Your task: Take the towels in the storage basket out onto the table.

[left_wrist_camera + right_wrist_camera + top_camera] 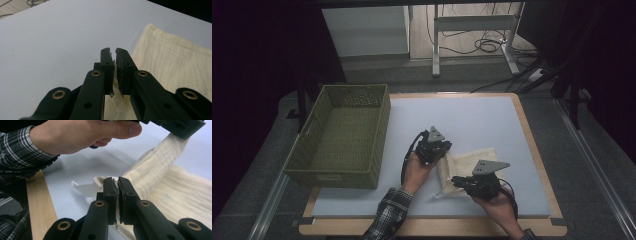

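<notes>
Right gripper (457, 180): nearest the person, at 5 o'clock on the table, held in the right hand (498, 204); in the right gripper view its jaws were pinched together on the near edge of the cream cloth (175, 192).
Left gripper (447, 146): just beyond, near the table's middle, gripped by the left hand (416, 172) with its plaid sleeve (387, 217); in the left gripper view its jaws (113, 70) stood all but together, with cloth showing in the narrow gap low between them.
Cream cloth (467, 167): a ribbed, folded piece that lay on the mat between the two grippers, right of centre; the right gripper view showed one strip of it lifted toward the left gripper at 1 o'clock, the rest resting flat.
Tag (85, 188): a small white flap that lay on the mat at the cloth's near corner, just left of the right gripper's jaws.
Mat (472, 115): a pale grey sheet that covered the wooden table (437, 227), whose edge showed at 6 o'clock.
Basket (343, 135): an olive woven bin that sat at 9 o'clock, well apart from the cloth, overhanging the mat's left side.
Beyond: a white desk frame (474, 30) and loose cables (487, 46) on the floor at 12 o'clock.
</notes>
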A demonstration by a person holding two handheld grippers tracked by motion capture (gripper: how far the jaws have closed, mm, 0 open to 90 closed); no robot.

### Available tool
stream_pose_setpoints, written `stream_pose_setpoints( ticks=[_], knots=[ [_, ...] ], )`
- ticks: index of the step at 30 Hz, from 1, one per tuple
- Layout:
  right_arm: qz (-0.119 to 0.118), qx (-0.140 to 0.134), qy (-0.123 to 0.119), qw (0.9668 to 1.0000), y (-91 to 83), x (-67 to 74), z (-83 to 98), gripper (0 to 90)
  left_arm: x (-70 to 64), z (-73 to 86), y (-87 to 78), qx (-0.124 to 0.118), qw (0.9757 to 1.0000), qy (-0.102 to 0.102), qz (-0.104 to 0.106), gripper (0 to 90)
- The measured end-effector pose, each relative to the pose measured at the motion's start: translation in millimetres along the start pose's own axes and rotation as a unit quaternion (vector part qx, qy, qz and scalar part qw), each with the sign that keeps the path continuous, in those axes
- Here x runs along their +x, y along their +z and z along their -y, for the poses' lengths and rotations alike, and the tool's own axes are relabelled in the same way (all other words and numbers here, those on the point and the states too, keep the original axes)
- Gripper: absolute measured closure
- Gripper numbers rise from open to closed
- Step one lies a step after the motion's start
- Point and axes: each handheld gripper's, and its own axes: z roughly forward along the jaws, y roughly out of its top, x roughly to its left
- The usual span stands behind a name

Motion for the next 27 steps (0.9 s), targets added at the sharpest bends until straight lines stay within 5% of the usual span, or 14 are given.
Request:
stream_pose_setpoints(
  ticks=[14, 27],
  knots=[
    [0.035, -0.013, 0.039, 0.9985, -36.7, -25.4, 27.7, 85.0, -22.9, -30.1, 39.1, 0.005, 0.9991, 0.021, 0.035, 84.3],
    [0.071, -0.028, 0.068, 0.9947, -66.7, -47.1, 46.4, 85.0, -42.1, -53.9, 76.8, 0.022, 0.9974, 0.049, 0.048, 84.5]
  ],
)
